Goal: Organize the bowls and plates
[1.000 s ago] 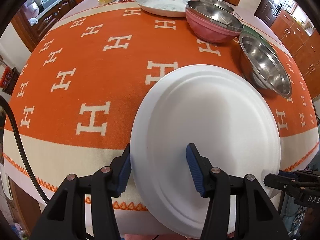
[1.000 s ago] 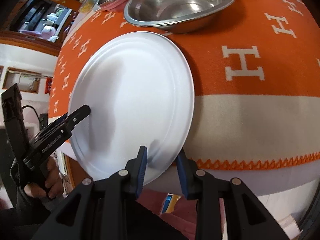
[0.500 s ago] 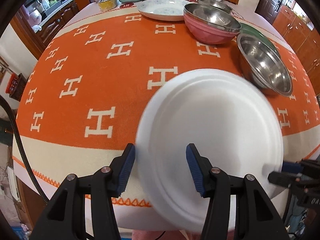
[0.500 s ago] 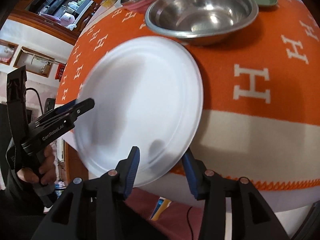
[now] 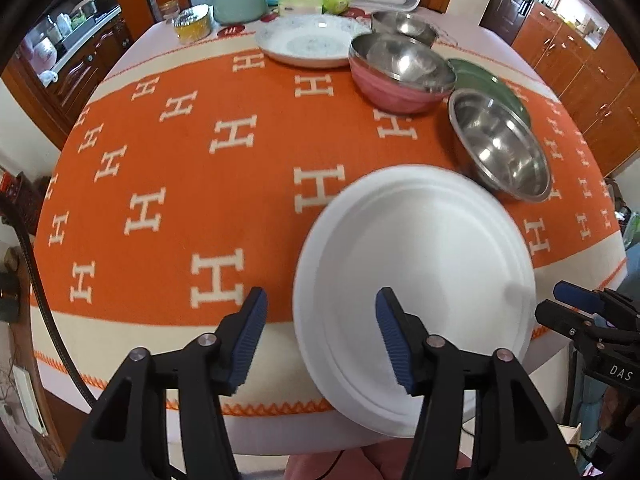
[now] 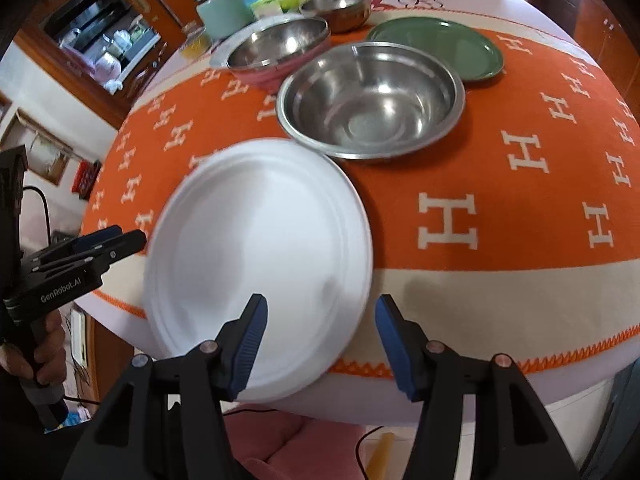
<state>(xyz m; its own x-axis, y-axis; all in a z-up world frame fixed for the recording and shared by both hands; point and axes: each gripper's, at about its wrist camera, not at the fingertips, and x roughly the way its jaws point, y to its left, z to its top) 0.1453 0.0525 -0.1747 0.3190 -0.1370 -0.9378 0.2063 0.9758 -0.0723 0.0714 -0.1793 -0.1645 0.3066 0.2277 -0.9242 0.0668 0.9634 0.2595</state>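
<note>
Both tongs, left tongs (image 5: 320, 336) and right tongs (image 6: 318, 344), have just been opened and lifted off the white plate (image 5: 412, 292), left overhanging the table (image 5: 160, 184) edge; stacking comes next.

Worktop (image 5: 132, 364) covered by orange H-patterned cloth (image 5: 240, 184). On the cloth: white plate (image 5: 412, 292) overhanging near edge, steel bowl (image 5: 500, 148) just behind it, green plate (image 6: 440, 46), pink bowl (image 5: 396, 92), patterned white plate (image 5: 308, 40) and another steel bowl (image 5: 404, 28) farther back.
</note>
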